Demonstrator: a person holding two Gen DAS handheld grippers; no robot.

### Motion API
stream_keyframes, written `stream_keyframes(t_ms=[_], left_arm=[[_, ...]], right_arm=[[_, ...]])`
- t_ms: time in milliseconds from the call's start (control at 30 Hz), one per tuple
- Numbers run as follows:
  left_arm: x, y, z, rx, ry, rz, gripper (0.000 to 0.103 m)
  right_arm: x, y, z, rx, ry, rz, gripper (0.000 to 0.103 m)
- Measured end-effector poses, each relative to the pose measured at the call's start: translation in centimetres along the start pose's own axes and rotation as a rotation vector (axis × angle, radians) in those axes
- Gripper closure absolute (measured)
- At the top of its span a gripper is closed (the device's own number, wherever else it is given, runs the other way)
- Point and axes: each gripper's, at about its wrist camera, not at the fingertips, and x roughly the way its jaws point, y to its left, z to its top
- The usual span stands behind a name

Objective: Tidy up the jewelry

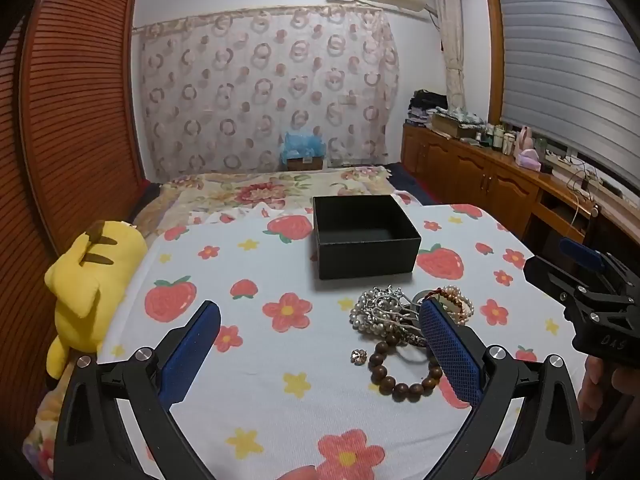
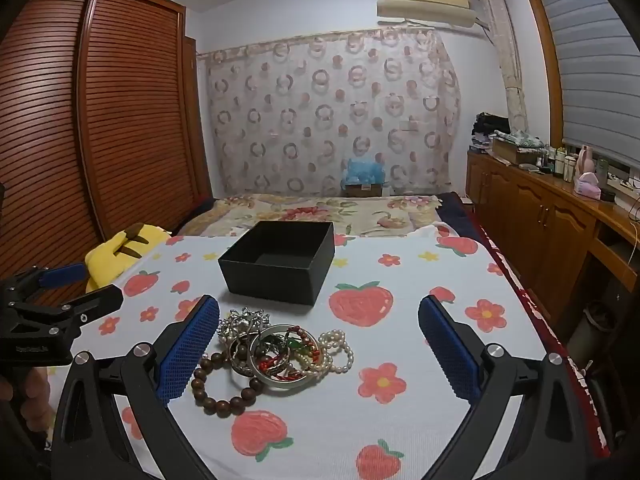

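An empty, lidless black box stands on the strawberry-print sheet. In front of it lies a tangled jewelry pile: a silver bangle, a pearl bracelet, silver pieces and a wooden bead bracelet. A small ring lies apart at the pile's left. My left gripper is open, its right finger over the pile's near right side. My right gripper is open too, with the pile just inside its left finger. Neither holds anything.
A yellow plush toy lies at the bed's left edge beside a slatted wooden wardrobe. Wooden cabinets run along the right wall. Each gripper shows in the other's view: right gripper, left gripper.
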Motion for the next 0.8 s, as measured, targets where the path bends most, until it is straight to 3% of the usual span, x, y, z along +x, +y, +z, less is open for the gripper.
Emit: stream_keyframes(t_ms=[800], left_arm=[[-0.07, 0.05, -0.01, -0.008, -0.022, -0.004, 0.006]], right_arm=[[0.00, 0.11, -0.03, -0.009, 0.005, -0.007, 0.002]])
